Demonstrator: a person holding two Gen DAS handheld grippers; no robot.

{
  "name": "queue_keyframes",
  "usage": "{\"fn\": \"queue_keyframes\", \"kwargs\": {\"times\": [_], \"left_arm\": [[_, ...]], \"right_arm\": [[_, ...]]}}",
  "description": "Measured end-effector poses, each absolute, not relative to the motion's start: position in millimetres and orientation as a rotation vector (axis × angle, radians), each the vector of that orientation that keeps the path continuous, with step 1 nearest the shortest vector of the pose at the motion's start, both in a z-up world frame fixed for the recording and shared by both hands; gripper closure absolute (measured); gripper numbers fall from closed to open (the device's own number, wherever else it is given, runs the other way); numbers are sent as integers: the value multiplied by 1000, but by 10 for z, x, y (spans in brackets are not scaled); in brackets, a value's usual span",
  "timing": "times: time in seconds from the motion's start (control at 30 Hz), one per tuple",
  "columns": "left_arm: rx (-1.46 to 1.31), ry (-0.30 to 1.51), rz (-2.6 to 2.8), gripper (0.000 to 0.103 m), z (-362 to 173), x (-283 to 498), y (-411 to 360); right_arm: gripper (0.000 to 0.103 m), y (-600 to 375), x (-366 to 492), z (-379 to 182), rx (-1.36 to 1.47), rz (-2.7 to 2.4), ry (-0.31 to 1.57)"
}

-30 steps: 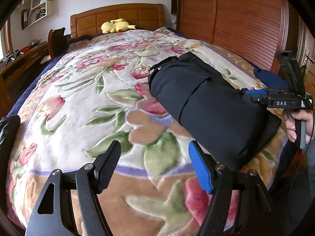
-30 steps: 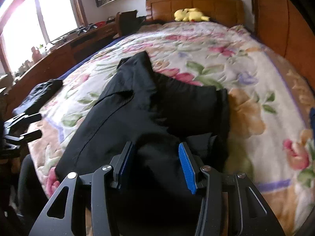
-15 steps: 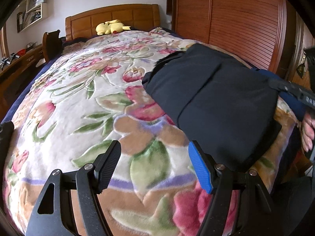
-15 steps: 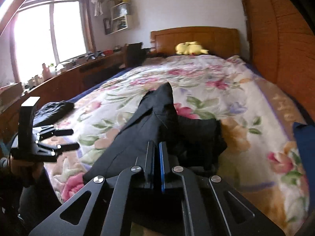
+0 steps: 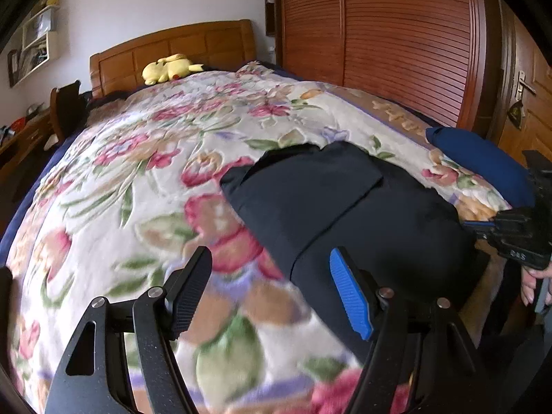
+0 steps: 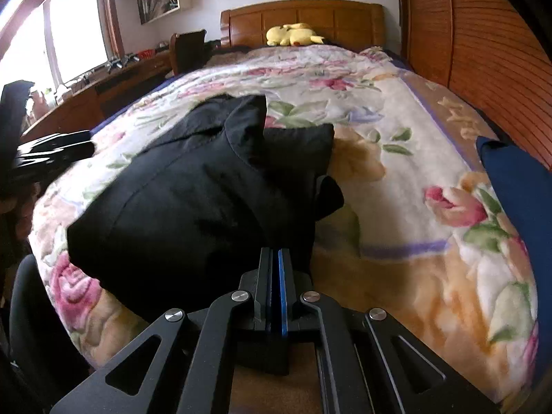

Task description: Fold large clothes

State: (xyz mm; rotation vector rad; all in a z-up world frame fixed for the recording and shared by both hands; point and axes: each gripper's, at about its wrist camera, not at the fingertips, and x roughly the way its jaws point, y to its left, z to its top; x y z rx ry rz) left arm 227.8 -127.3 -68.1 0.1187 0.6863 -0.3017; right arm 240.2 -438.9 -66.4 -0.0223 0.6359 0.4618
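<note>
Both differ: right gripper (image 6: pixel 275 258) pinches the black garment (image 6: pixel 193 200); left gripper (image 5: pixel 270 289) gapes empty.

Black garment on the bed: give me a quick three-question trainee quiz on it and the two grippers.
1. True or false: the left gripper is clamping the black garment.
2. The right gripper has its fingers: A) wide open, B) shut at the garment's near edge, C) out of view.
3. Fill in: the yellow plush toy lies at the bed's ____.

Key: 1 false, it is open over the blanket; 2 B; 3 headboard.
</note>
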Motion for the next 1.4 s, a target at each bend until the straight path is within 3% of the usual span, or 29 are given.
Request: {"fn": "queue_keyframes", "kwargs": {"times": [0.1,0.2,0.23,0.27,0.5,0.63,0.97,1.4], "left_arm": [[112,688,-319,31,-677,2426,-1327],[121,689,-327,31,-700,2561,-1356],[126,690,-328,31,-710,2603,-1362],[130,691,-328,31,-723,2655,-1365],[165,699,-309,31,-849,3063,-1360],[194,712,-284,31,-933,3334,-1326],[169,775,-267,31,-1220,3899,-1234],[138,892,-289,30,-1517,4197,-1247]], "right_arm": [[97,-4401,2344,-571,-22,464,595],[70,-4412,2291,-529,-23,452,546],[57,-4387,2268,-524,-25,452,532],[52,-4349,2265,-527,-30,446,525],[45,-4251,2444,-693,-28,393,595],[29,-4317,2530,-810,-27,349,631],[21,-4404,2493,-1009,64,353,703],[21,-4263,2518,-1060,92,334,745]]}}
